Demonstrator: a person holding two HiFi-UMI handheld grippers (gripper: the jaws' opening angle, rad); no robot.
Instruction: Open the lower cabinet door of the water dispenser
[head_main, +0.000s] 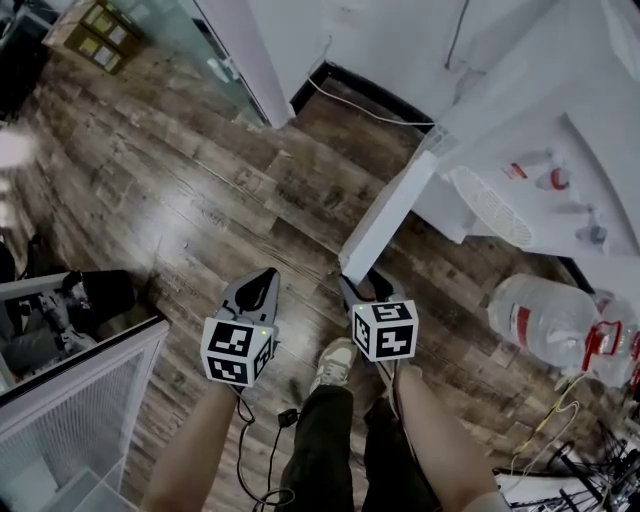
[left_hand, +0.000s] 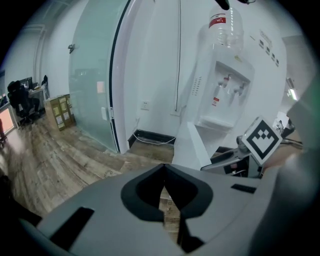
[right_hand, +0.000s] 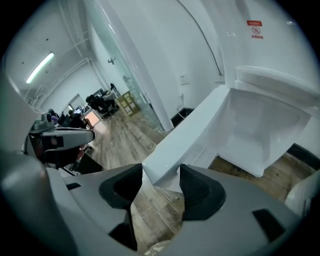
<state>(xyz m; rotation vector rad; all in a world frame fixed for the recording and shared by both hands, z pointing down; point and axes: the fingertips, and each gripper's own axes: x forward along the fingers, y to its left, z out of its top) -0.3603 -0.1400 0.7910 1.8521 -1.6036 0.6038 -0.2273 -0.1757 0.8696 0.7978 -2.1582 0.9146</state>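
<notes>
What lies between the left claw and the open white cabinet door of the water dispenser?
Only bare brown wooden floor lies between the left claw and the open white cabinet door. The head view shows this stretch.

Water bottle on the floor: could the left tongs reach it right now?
Probably not directly. The water bottle lies far right, and the right tongs, clamped on the open cabinet door, stand between it and the left tongs.

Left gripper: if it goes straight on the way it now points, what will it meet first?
Most likely the wooden floor just ahead of its shut jaws; the open door stands slightly to the right, but depth is unclear.
</notes>
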